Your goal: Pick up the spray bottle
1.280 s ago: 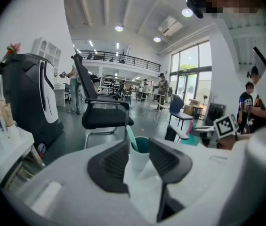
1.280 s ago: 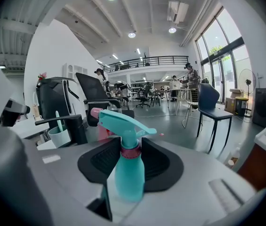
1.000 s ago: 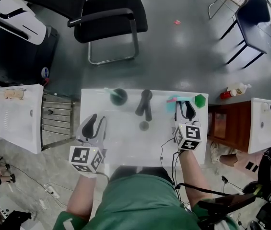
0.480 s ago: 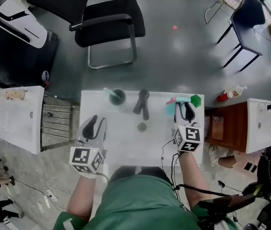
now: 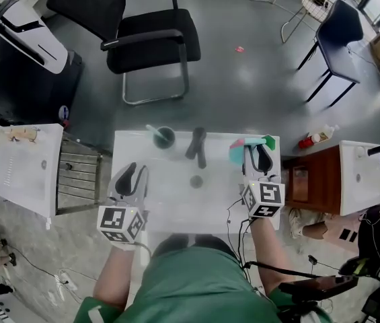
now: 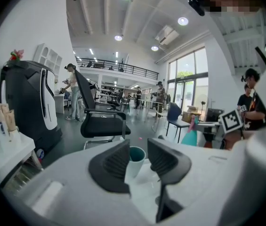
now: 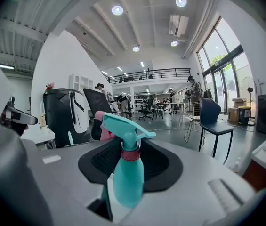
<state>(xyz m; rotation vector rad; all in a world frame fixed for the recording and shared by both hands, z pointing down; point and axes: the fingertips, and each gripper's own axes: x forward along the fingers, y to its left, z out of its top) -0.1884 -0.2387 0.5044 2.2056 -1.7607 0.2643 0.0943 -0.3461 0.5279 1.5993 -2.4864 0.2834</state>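
A teal spray bottle (image 7: pixel 128 178) with a pink collar and trigger stands upright between the black pads of my right gripper (image 7: pixel 131 160), which is shut on it. From above, the bottle's head (image 5: pixel 239 151) shows at the far right of the white table (image 5: pixel 169 200), just past the right gripper (image 5: pixel 259 157). I cannot tell whether the bottle's base rests on the table. My left gripper (image 5: pixel 133 178) hovers over the table's left edge, open by a narrow gap and holding nothing. In the left gripper view the bottle (image 6: pixel 189 134) appears far right.
A dark green cup (image 5: pixel 165 136) with a teal stick, a black handled object (image 5: pixel 199 147) and a small round piece (image 5: pixel 196 180) sit mid-table. A black chair (image 5: pixel 150 32) stands beyond. A wooden side table (image 5: pixel 307 173) and white cabinets (image 5: pixel 28 163) flank the table.
The head view has drifted a little. Both grippers and the bottle keep the same places on the table.
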